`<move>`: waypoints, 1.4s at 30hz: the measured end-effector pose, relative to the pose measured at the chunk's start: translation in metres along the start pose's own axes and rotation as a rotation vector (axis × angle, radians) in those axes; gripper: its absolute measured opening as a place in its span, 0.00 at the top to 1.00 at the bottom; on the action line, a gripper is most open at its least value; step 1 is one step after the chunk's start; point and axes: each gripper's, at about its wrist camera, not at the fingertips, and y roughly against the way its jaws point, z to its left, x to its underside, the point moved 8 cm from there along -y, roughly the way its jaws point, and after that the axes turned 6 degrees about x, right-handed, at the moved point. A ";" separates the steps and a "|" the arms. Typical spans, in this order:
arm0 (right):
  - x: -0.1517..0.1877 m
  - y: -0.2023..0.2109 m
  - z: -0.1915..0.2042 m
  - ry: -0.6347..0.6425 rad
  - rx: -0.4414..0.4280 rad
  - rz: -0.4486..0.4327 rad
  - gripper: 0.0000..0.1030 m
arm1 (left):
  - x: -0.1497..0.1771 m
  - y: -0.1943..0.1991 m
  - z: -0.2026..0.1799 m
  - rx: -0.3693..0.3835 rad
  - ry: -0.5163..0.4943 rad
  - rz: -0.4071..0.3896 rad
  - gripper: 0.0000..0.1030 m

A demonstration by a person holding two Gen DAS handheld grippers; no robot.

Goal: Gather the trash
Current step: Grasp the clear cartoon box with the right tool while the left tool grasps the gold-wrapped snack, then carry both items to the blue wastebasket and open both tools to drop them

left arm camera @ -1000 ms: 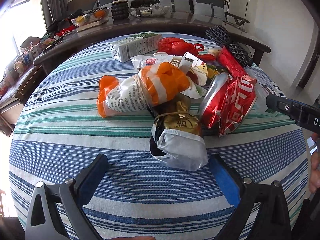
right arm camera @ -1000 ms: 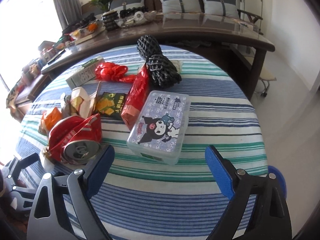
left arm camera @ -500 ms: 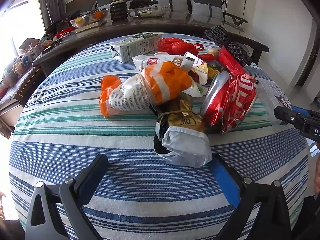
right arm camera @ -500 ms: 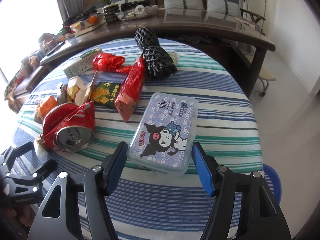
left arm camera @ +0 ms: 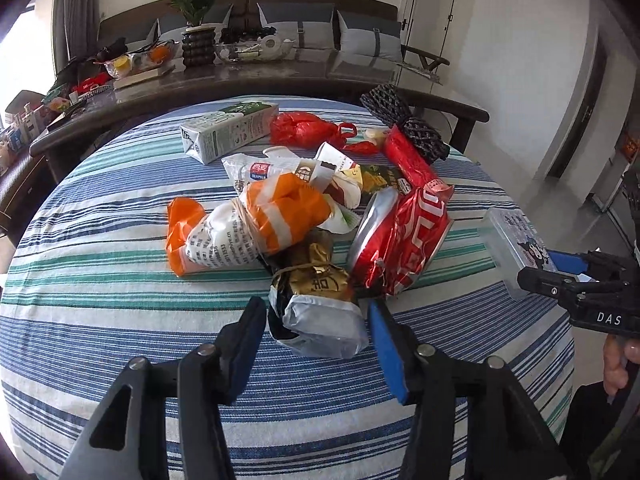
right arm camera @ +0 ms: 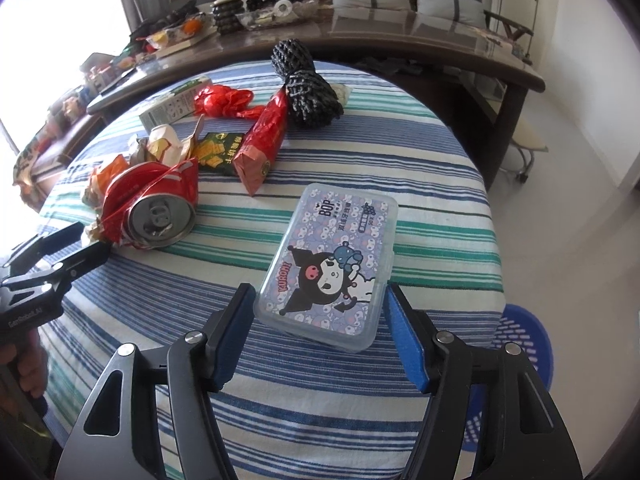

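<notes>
The left gripper (left arm camera: 318, 320) has just closed onto a grey-and-gold wrapper (left arm camera: 320, 304), seemingly touching; the right gripper (right arm camera: 320, 316) clamps the "KUROMI" "BOP" box (right arm camera: 332, 260).

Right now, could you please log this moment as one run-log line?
left gripper: closing around grey wrapper | right gripper: jaws astride plastic box, contact unclear | both on striped table

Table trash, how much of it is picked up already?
None looks collected yet. Both sets of jaws have just been closing: the left gripper around a crumpled grey-and-gold wrapper, the right gripper around a clear plastic cartoon box. The crushed red can, orange bag, green-and-white carton and the rest lie on the striped tablecloth.
</notes>
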 end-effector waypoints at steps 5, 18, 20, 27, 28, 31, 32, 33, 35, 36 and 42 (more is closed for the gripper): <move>0.008 0.007 0.006 0.033 -0.029 0.014 0.35 | 0.020 0.021 -0.004 0.034 -0.001 0.017 0.61; 0.000 0.012 0.009 -0.001 -0.050 0.095 0.10 | 0.031 0.015 -0.022 0.051 -0.020 0.133 0.30; -0.003 0.002 0.009 -0.009 -0.022 0.146 0.10 | 0.033 0.009 -0.021 0.050 -0.015 0.147 0.30; -0.005 0.006 -0.003 -0.019 0.009 0.151 0.36 | 0.032 0.027 -0.023 0.071 -0.034 0.103 0.57; -0.005 0.010 -0.008 -0.022 0.000 0.142 0.36 | 0.030 0.032 -0.028 0.082 -0.032 0.093 0.57; -0.004 0.025 -0.026 -0.033 -0.020 0.113 0.36 | 0.019 0.046 -0.052 0.127 -0.055 0.064 0.57; -0.004 0.030 -0.035 -0.036 -0.017 0.104 0.36 | 0.014 0.049 -0.063 0.146 -0.066 0.057 0.57; -0.005 0.033 -0.046 -0.039 -0.007 0.098 0.36 | 0.009 0.050 -0.077 0.172 -0.077 0.052 0.57; -0.003 0.038 -0.073 -0.047 0.032 0.096 0.36 | -0.001 0.048 -0.109 0.240 -0.094 0.056 0.57; -0.001 0.038 -0.090 -0.055 0.058 0.102 0.36 | -0.005 0.044 -0.126 0.273 -0.105 0.063 0.57; 0.028 0.035 -0.188 -0.128 0.171 0.166 0.36 | -0.018 -0.002 -0.238 0.389 -0.207 0.120 0.57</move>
